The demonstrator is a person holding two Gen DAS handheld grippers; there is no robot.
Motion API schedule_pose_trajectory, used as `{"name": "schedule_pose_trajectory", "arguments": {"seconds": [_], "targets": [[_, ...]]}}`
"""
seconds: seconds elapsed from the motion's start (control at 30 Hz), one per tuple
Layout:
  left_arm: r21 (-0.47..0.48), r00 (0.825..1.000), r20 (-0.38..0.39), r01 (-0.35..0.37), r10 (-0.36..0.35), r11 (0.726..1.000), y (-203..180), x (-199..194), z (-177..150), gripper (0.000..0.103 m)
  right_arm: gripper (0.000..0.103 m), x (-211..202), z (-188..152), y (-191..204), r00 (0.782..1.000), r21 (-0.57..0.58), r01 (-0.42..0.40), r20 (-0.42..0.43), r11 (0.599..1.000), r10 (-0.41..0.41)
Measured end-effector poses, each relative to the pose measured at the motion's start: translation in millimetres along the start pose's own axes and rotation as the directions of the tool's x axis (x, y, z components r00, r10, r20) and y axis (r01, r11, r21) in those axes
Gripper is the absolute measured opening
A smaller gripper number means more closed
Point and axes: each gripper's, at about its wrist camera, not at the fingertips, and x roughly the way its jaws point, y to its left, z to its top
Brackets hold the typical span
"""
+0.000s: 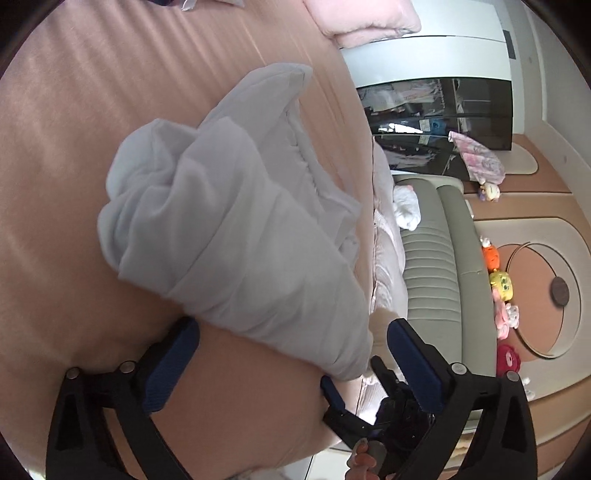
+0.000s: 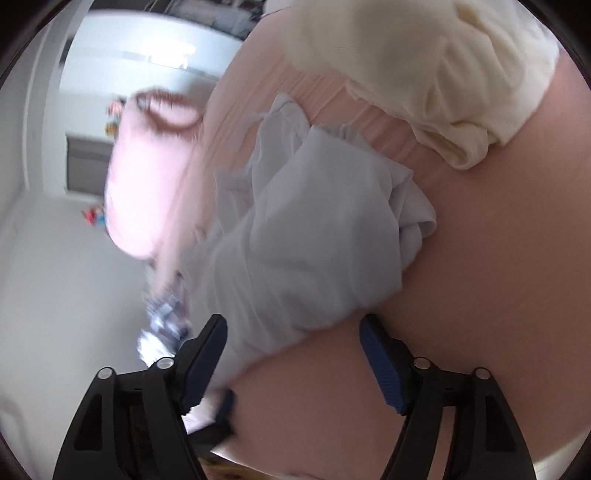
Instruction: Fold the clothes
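A pale grey-white garment (image 1: pixel 236 221) lies bunched in loose folds on the pink bed sheet (image 1: pixel 74 147), close to the bed's edge. My left gripper (image 1: pixel 293 324) is open wide, and the garment's near hem lies between its blue pads (image 1: pixel 173 365) without being pinched. My right gripper (image 1: pixel 354 378) shows just beyond that hem, held by a person's fingers (image 1: pixel 364 461). In the right wrist view the same garment (image 2: pixel 306 240) runs down between the spread fingers of the right gripper (image 2: pixel 291 322), which is open.
A cream garment (image 2: pixel 424 74) lies in a heap farther up the bed, and a folded pink blanket (image 1: pixel 369 22) sits at its far end. Beside the bed stand a grey-green padded bench (image 1: pixel 436 266), a row of plush toys (image 1: pixel 500 291) and a dark glass cabinet (image 1: pixel 443 110).
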Motion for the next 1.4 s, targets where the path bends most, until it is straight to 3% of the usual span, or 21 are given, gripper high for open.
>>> {"name": "schedule_pose_trajectory", "arguments": {"seconds": [0.1, 0.23, 0.43, 0.5, 0.53, 0.57, 0.6, 0.63, 0.67, 0.83, 1.07, 1.23, 1.4], "targets": [[0.01, 0.999, 0.04, -0.022, 0.021, 1.0, -7, 5, 5, 0.103, 0.078, 4, 8, -11, 0.996, 0.111, -0.085, 0.042, 0.99, 0.08], [0.003, 0.991, 0.127, -0.043, 0.042, 0.999, -10, 11, 13, 0.103, 0.079, 12, 15, -18, 0.988, 0.187, -0.136, 0.093, 0.973, 0.12], [0.003, 0.975, 0.201, -0.095, 0.092, 0.996, -16, 18, 17, 0.103, 0.077, 24, 21, -8, 0.992, 0.114, -0.083, 0.101, 0.99, 0.071], [0.039, 0.972, 0.204, -0.13, 0.119, 0.991, -19, 19, 16, 0.101, 0.064, 27, 23, -5, 0.996, 0.068, -0.011, 0.091, 0.998, 0.005], [0.065, 0.968, 0.207, -0.161, 0.144, 0.985, -20, 20, 16, 0.092, 0.041, 28, 25, -4, 0.996, 0.042, 0.031, 0.086, 0.999, -0.035], [0.091, 0.963, 0.211, -0.192, 0.169, 0.977, -22, 20, 16, 0.084, 0.03, 30, 26, -4, 0.995, 0.018, 0.056, 0.085, 0.998, -0.058], [0.121, 0.952, 0.22, -0.241, 0.211, 0.963, -23, 20, 16, 0.058, 0.029, 30, 26, -7, 0.995, -0.003, 0.044, 0.089, 0.999, -0.044], [0.15, 0.946, 0.227, -0.268, 0.23, 0.952, -21, 20, 16, 0.043, 0.025, 30, 26, -9, 0.995, -0.023, 0.034, 0.09, 0.999, -0.032], [0.177, 0.946, 0.231, -0.27, 0.227, 0.946, -19, 18, 16, 0.043, 0.024, 30, 27, -9, 0.996, -0.045, 0.029, 0.084, 0.999, -0.025], [0.17, 0.961, 0.212, -0.217, 0.18, 0.961, -10, 9, 21, 0.034, 0.025, 27, 25, 3, 0.993, -0.156, 0.082, 0.096, 0.984, -0.067], [0.13, 0.973, 0.19, -0.157, 0.131, 0.979, -8, -8, 9, 0.031, 0.025, 9, 9, 41, 0.982, -0.356, 0.176, 0.13, 0.918, -0.137], [0.159, 0.979, 0.158, -0.151, 0.125, 0.976, -7, -25, -8, 0.03, 0.025, -11, -6, 39, 0.982, -0.396, 0.186, 0.103, 0.899, -0.158], [0.23, 0.981, 0.135, -0.166, 0.137, 0.959, -14, -40, -25, 0.03, 0.025, -26, -23, 25, 0.983, -0.348, 0.184, 0.072, 0.919, -0.17]]}}
